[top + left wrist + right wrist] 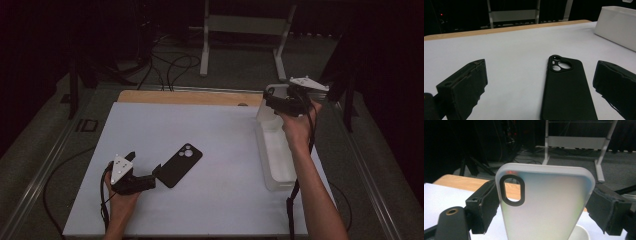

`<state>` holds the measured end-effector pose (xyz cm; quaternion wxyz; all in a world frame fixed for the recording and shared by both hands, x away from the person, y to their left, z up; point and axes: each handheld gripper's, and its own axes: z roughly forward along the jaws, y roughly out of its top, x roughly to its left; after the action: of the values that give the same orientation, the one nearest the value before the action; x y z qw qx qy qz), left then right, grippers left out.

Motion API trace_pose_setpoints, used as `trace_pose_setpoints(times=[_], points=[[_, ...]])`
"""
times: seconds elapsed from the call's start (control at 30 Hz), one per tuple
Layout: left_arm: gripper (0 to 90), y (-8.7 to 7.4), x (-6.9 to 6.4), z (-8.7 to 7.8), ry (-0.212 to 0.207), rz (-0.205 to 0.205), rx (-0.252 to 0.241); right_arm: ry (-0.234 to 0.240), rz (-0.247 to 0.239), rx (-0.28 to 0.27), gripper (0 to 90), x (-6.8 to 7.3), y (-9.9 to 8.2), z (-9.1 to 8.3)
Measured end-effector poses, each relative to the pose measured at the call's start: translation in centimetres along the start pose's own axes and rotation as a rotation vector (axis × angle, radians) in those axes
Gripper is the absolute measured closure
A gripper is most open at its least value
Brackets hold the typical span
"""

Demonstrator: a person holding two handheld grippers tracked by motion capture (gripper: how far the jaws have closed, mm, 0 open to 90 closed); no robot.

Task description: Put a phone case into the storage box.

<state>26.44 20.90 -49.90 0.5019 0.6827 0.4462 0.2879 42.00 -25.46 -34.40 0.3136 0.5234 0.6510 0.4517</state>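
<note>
We find no text, label, brand, number or sign that we can read in any of the views. The black phone case (567, 90) at the lower middle of the left gripper view bears no mark, and the frosted phone case (544, 202) at the centre of the right gripper view is blank too. The white bin (272, 150) at the right of the high view carries no lettering.

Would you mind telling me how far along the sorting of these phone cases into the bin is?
Nothing is visibly binned yet. In hand: the right gripper holds the frosted translucent phone case above the white plastic bin. Left: the black phone case lies on the table between the left gripper's open jaws.
</note>
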Motion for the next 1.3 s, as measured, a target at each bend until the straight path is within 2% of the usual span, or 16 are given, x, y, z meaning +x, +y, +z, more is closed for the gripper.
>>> trace_pose_setpoints(times=[0.23, 0.8, 0.9, 1.3], points=[[0.0, 0.0, 0.1, 0.0, 0.006, -0.004, -0.001, -0.027, 0.005, 0.021, 16.6, -0.8, 0.0, 0.8], [0.0, 0.0, 0.1, -0.1, 0.007, 0.001, 0.0, -0.08, 0.033, 0.116, 16.6, -2.7, -1.6, 3.2], [0.0, 0.0, 0.1, 0.0, 0.007, 0.001, 0.0, -0.082, 0.044, 0.129, 16.6, -2.8, -2.0, 3.5], [0.0, 0.0, 0.1, -0.1, 0.008, 0.0, -0.003, -0.09, 0.035, 0.195, 16.6, -2.8, -3.4, 5.0]])
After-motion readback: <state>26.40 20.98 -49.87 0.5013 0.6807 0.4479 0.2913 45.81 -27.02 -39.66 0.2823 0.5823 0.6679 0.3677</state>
